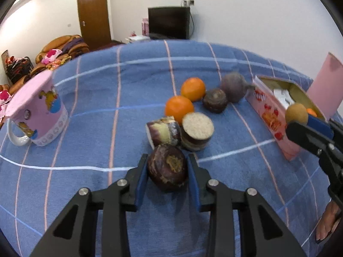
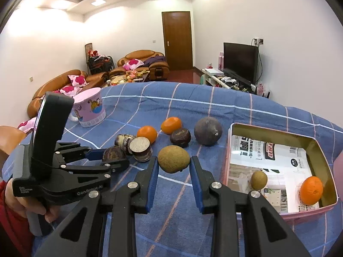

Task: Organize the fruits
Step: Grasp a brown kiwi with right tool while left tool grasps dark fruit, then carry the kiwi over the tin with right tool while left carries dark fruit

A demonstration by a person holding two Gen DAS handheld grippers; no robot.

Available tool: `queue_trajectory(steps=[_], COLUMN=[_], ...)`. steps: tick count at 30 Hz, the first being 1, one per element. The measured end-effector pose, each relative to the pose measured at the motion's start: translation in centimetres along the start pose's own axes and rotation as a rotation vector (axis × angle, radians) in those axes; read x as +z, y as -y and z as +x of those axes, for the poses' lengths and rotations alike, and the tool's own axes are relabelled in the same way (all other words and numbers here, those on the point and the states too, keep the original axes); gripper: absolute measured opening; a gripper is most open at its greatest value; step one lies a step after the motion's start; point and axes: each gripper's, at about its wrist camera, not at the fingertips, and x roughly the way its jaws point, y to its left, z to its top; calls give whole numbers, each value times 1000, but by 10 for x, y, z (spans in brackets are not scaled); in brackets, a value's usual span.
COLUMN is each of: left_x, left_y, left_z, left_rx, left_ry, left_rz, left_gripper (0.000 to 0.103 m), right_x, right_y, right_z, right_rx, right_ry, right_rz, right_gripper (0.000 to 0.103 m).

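Now a brown fruit (image 2: 173, 162) is clamped in the right gripper (image 2: 174, 167) beside the pink tin (image 2: 230, 150), where it should be released, while a dark purple fruit (image 1: 167, 168) on the blue cloth (image 1: 85, 182) is gripped by the left gripper (image 1: 167, 171).

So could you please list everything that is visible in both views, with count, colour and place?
oranges: three, orange; two on the cloth, one in the tin
kiwis: two, brown-green; one in the right gripper, one in the tin
dark fruits: three, purple-brown; one in the left gripper, two on the cloth
cut pieces: two, purple skin, pale inside; mid cloth
tin: one, pink; right
mug: one, pink; far left
cloth: one, blue checked; under all
room: sofas, door, TV behind
left gripper: black, shut on dark fruit
right gripper: black, shut on kiwi
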Motion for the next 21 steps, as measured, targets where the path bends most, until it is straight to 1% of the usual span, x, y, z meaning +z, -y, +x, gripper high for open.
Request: queue_trajectory(steps=[1, 4, 6, 8, 11, 13, 15, 18, 21], left_x=[1, 4, 5, 5, 4, 2, 2, 3, 2], left_y=[-2, -6, -11, -15, -17, -17, -12, 0, 8], left_z=[-5, -28, -39, -45, -47, -47, -46, -48, -50], left_rx=[-2, -23, -26, -12, 23, 43, 69, 123, 143], left_ry=[24, 139, 210, 263, 298, 314, 326, 350, 368], left_rz=[-4, -31, -72, -123, -167, -175, -164, -118, -93], left_gripper=[36, 36, 36, 36, 36, 36, 36, 36, 36], right_x=[0, 2, 1, 2, 2, 2, 0, 0, 1], right_y=[1, 6, 9, 11, 11, 11, 11, 11, 15], right_z=[-1, -6, -8, -10, -11, -11, -12, -12, -13], right_rx=[-1, 13, 21, 23, 10, 0, -5, -7, 1], right_ry=[6, 31, 44, 54, 64, 75, 87, 97, 106], right_rz=[2, 28, 41, 47, 44, 42, 46, 45, 59], right_gripper=[32, 32, 32, 32, 32, 32, 32, 32, 32])
